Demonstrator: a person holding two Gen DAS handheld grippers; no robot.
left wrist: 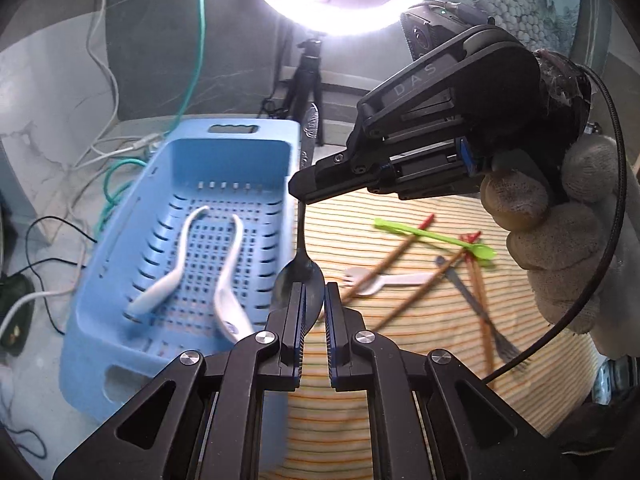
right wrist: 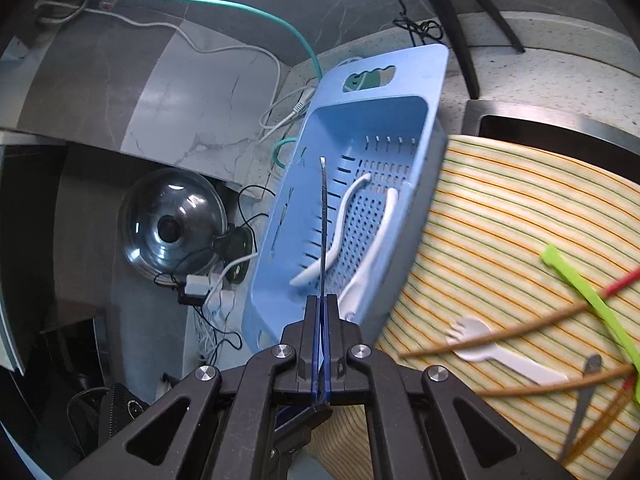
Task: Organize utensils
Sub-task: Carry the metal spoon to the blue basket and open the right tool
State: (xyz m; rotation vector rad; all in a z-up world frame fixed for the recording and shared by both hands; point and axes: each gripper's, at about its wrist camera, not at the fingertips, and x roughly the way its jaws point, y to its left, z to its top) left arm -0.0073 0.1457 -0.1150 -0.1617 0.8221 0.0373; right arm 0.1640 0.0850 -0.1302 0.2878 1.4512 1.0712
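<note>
Both your grippers, left (left wrist: pixel 315 300) & right (right wrist: pixel 322 312), are clamped tight on the dark metal spoon (left wrist: pixel 298 276); only the left cam shows its bowl.

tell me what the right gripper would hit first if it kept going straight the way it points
Most likely the blue basket. The right gripper, shut on the metal spoon, points at the basket's inside, so the spoon's handle tip would probably meet its slotted floor, near the two white spoons. Depth is unclear.
</note>
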